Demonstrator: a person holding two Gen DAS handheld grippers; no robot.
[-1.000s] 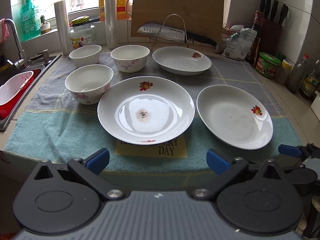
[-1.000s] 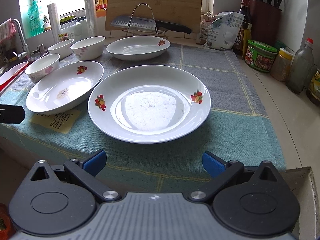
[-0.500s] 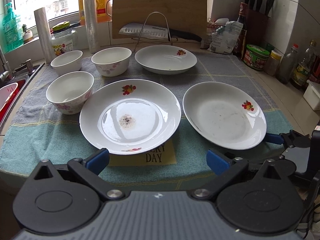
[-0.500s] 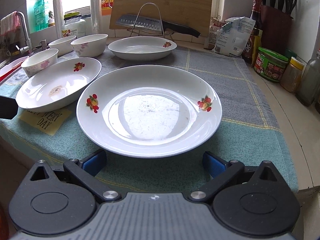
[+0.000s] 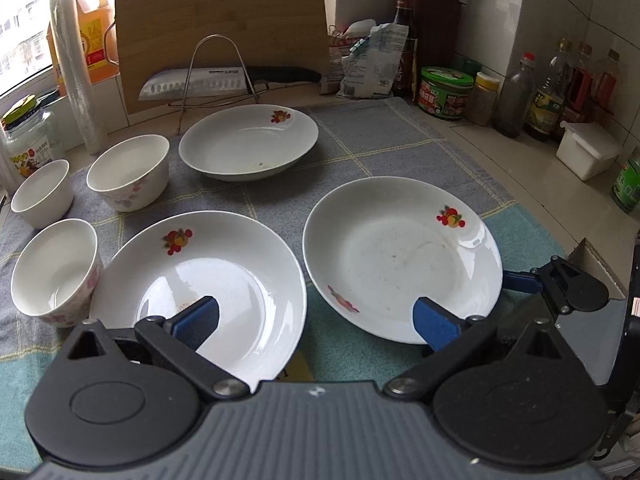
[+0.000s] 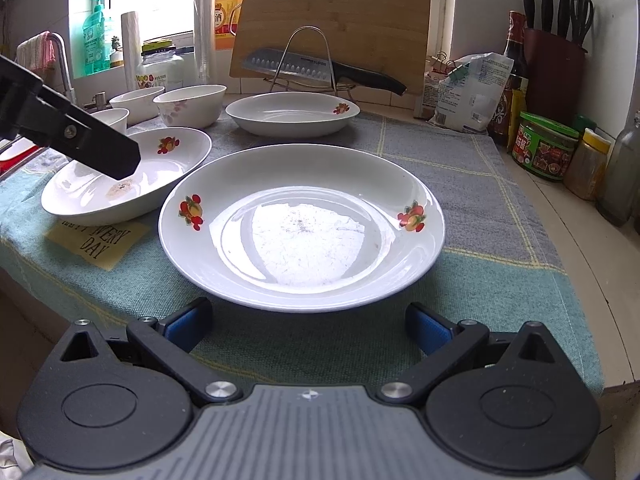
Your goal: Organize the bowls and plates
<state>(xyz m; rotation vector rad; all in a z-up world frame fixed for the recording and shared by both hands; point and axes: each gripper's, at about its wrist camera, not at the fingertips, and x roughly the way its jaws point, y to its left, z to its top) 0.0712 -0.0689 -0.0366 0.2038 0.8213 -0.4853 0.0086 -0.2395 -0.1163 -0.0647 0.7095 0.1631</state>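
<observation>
Three white plates with fruit prints lie on the towel: a near-left plate, a near-right plate and a far plate. Three white bowls stand at the left. My left gripper is open and hovers over the gap between the two near plates, its left finger above the near-left plate. My right gripper is open and empty, just in front of the near-right plate's front rim.
A striped towel covers the counter. A cutting board, a knife on a wire rack, jars and bottles line the back and right. The sink is at the left. The counter edge is close below.
My left gripper has moved forward and to the right, now over the two near plates. My right gripper has come closer to the near-right plate.
</observation>
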